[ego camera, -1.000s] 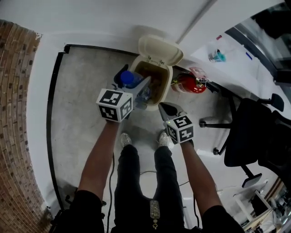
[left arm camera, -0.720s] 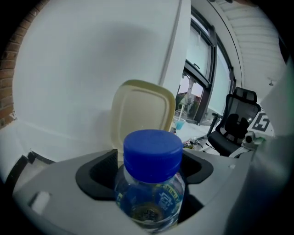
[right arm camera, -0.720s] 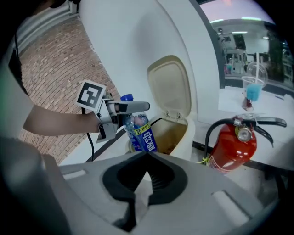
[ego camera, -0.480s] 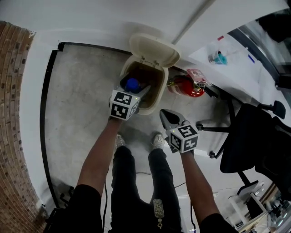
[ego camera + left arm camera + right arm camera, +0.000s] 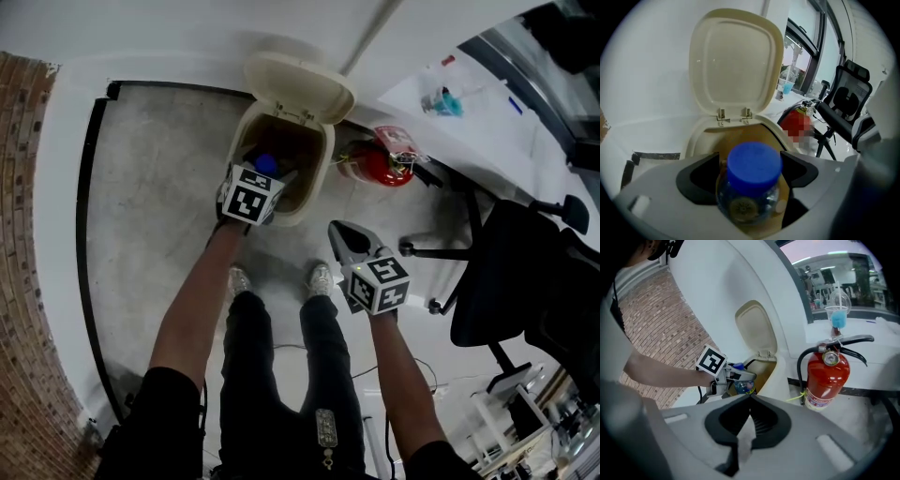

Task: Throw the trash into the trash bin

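Note:
A cream trash bin [image 5: 314, 183] stands on the floor with its lid [image 5: 298, 86] flipped up. My left gripper [image 5: 270, 171] is shut on a clear plastic bottle with a blue cap [image 5: 265, 164] and holds it over the bin's opening. In the left gripper view the bottle [image 5: 749, 192] sits between the jaws, with the bin [image 5: 701, 136] and its lid [image 5: 736, 61] right behind. My right gripper [image 5: 339, 232] hangs right of the bin, apart from it. It is shut on a scrap of white paper [image 5: 745, 437].
A red fire extinguisher [image 5: 375, 167] stands just right of the bin against the wall. A black office chair [image 5: 525, 281] is further right. A drink cup [image 5: 840, 315] sits on the white counter. The person's shoes [image 5: 321, 277] are right in front of the bin.
My left gripper has carried the bottle forward, from beside the bin's front rim to over its opening. The right gripper has stayed low on the right, still shut.

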Demonstrator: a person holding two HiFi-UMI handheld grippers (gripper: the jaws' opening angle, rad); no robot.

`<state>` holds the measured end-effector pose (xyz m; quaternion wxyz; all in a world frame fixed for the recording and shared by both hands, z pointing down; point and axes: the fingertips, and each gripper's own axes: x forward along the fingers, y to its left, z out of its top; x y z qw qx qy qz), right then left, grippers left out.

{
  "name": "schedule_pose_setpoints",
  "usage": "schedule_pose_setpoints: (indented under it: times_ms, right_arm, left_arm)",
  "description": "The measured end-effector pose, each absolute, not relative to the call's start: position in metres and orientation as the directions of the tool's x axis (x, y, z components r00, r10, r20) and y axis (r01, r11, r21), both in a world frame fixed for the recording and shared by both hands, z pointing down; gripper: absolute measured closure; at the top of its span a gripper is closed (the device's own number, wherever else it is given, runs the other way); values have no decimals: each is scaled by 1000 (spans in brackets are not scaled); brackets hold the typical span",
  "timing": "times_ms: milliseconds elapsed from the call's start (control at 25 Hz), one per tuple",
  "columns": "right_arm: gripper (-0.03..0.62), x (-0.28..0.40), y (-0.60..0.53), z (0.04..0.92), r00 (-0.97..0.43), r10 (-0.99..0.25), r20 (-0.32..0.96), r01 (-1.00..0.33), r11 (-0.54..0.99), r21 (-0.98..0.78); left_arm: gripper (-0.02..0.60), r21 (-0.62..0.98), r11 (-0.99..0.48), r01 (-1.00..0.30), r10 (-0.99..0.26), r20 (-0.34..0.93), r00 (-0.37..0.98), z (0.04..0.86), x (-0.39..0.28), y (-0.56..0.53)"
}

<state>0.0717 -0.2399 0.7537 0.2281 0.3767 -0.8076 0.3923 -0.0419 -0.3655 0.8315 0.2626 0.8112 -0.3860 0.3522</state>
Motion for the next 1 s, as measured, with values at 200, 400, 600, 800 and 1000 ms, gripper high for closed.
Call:
schedule_pose_setpoints:
  times_ms: [200, 400, 600, 800, 1000]
  right_arm:
    - [591, 73, -241, 751, -612, -438, 659, -789, 402, -465]
    - [591, 67, -242, 740, -620, -442, 648, -782, 405, -473]
    - [591, 64, -255, 719, -622, -472, 625, -782, 419, -462]
    - [591, 70, -318, 687, -598, -554, 580, -801, 442, -404]
    - [591, 66, -411, 637, -562, -655, 505, -827, 462, -320]
  left_arm:
    - [130, 158, -574, -803, -440, 768, 466, 826, -40, -364]
    - [132, 175, -568, -804, -436, 765, 474, 812, -45, -350]
    - [276, 183, -573, -799, -453, 742, 495, 781, -51, -333]
    - [510, 151, -566, -810, -529, 687, 498, 736, -59, -337]
    - [578, 173, -563, -808, -549, 652, 522, 702, -63, -345]
